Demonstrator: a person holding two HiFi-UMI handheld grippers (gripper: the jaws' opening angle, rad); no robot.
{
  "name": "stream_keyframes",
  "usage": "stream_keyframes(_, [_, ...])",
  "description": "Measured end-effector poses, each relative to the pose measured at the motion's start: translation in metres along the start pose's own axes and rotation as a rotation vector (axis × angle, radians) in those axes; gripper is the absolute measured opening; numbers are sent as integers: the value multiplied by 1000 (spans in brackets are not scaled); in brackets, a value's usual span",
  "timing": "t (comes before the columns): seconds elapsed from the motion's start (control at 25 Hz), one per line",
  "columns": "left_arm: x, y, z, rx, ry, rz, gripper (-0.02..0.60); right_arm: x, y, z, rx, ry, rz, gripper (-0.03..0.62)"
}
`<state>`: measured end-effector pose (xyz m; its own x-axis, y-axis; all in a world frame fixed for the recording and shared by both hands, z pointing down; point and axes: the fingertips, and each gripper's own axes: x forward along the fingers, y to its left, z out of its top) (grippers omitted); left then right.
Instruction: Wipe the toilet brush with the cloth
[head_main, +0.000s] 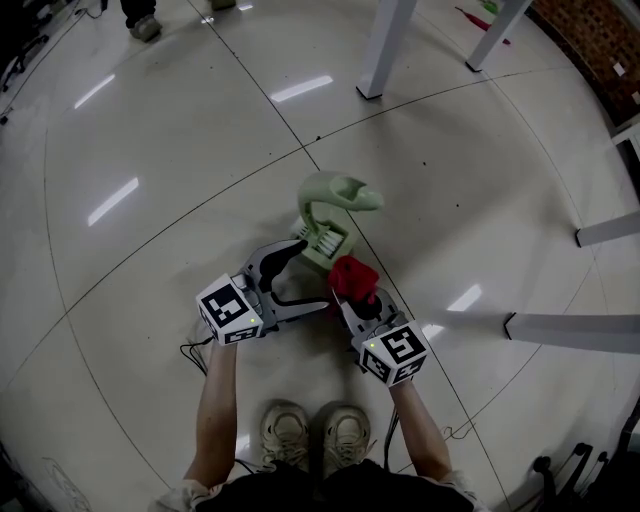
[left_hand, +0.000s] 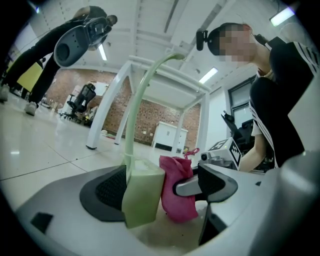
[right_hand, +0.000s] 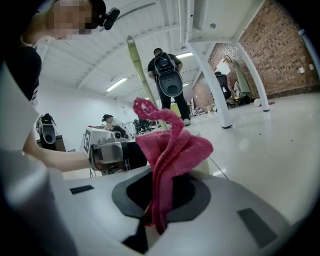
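A pale green toilet brush (head_main: 335, 205) stands in its holder on the glossy floor, just ahead of both grippers. In the left gripper view its boxy base (left_hand: 142, 192) rests against the left pad and its thin handle (left_hand: 136, 100) rises up. My left gripper (head_main: 308, 278) (left_hand: 160, 192) is open, with the base and the cloth between its jaws. My right gripper (head_main: 355, 300) (right_hand: 160, 192) is shut on a red cloth (head_main: 352, 277) (right_hand: 167, 150). The bunched cloth (left_hand: 177, 187) sits right beside the brush base.
White table legs (head_main: 385, 45) stand ahead, and white bars (head_main: 575, 330) lie on the floor at the right. My shoes (head_main: 310, 430) are just behind the grippers, with a cable (head_main: 195, 350) at the left. Another person (right_hand: 167, 75) stands further off.
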<state>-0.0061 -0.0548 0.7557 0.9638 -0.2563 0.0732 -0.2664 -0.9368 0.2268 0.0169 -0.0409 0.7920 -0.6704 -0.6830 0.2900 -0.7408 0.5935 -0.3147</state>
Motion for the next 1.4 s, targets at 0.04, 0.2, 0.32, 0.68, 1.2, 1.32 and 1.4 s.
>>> stream_keyframes(0.04, [0,2,-3,-2,12,4,426,0,0,0,2,2,1,31])
stream_keyframes(0.2, [0,7,-13,-17,39,9,426,2,-7,3,-1,3,-24,31])
stream_keyframes(0.32, [2,7,-11,-15,36,6,426,4,-16,6,-11,0,-50,31])
stream_keyframes(0.68, [23,-22,-9,-28,20,-77,426,4,-68,25,-22,-22,-231,31])
stream_keyframes(1.2, [2,-7,-26,-79,20,18,427,3,-41,8,-25,-17,-212,31])
stream_keyframes(1.32, [-3,-6,-23,-81,5,29,426,13,-15,7,-42,-11,-153,31])
stream_keyframes(1.4, [-10,-6,-20,-75,-2,41,426,18,-5,7,-47,-10,-124,31])
